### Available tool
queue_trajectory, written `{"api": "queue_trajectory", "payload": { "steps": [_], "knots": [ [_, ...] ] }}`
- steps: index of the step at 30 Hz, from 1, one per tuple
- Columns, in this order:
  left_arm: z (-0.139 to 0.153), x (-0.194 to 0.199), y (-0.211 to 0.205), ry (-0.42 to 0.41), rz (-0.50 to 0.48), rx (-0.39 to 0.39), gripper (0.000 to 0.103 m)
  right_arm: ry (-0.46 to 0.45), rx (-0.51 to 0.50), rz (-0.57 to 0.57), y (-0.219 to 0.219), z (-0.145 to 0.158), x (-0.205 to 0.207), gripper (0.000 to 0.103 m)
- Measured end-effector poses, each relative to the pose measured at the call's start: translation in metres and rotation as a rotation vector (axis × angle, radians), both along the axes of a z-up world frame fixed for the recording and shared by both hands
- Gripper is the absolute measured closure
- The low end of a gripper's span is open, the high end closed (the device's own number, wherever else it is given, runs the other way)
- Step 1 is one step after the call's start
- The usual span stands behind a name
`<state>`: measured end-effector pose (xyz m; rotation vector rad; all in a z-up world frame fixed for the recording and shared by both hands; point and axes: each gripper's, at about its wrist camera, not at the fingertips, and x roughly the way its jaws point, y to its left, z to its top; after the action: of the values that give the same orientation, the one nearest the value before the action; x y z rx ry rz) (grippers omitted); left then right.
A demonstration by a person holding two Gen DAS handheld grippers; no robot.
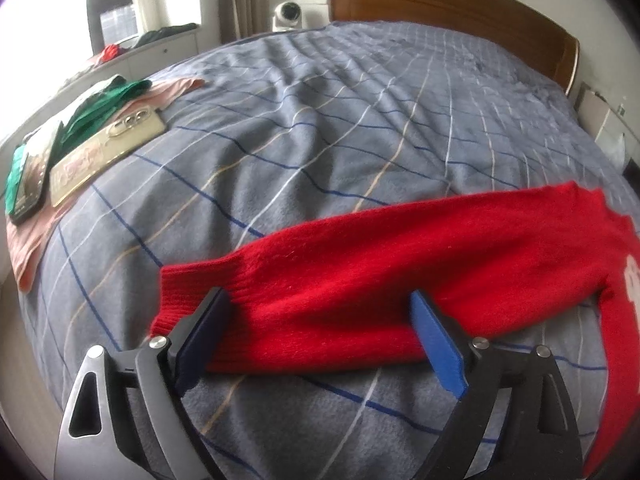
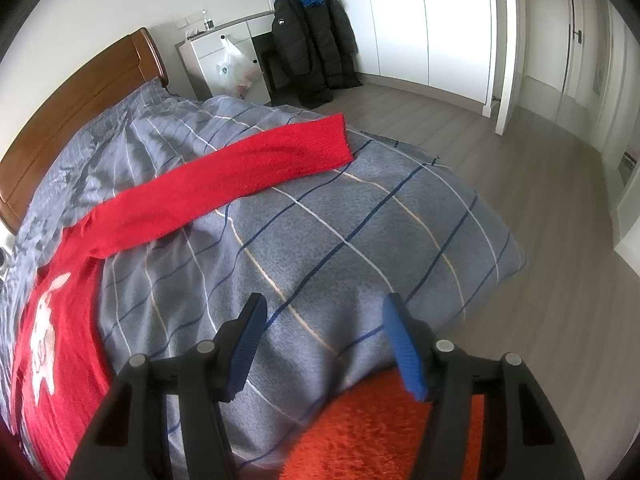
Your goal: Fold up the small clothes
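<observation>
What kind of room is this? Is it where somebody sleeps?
Yes, most likely a bedroom in a home. There is a big bed with a grey checked blanket and a wooden headboard, tall white wardrobe doors, and a dark coat hanging nearby.

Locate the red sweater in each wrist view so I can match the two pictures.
Left wrist view: the red sweater fills the lower right; one sleeve runs left, its cuff between the open left claw fingers.
Right wrist view: the sweater body with its white print lies at the left edge; the other sleeve stretches up and right across the bed.
Shared landmark: the brown wooden headboard behind the grey checked blanket.
</observation>
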<state>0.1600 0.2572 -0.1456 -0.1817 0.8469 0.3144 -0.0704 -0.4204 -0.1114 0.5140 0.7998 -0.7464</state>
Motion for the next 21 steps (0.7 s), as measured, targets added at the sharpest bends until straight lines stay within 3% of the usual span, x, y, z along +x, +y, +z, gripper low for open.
{"api": "queue_trajectory", "payload": {
  "steps": [21],
  "knots": [
    [-0.0039,0.0038,0.0055,0.019,0.003,-0.004,0.006,0.002,-0.002,0.005,0.0009,0.0015,-0.0007,0.043]
  ]
}}
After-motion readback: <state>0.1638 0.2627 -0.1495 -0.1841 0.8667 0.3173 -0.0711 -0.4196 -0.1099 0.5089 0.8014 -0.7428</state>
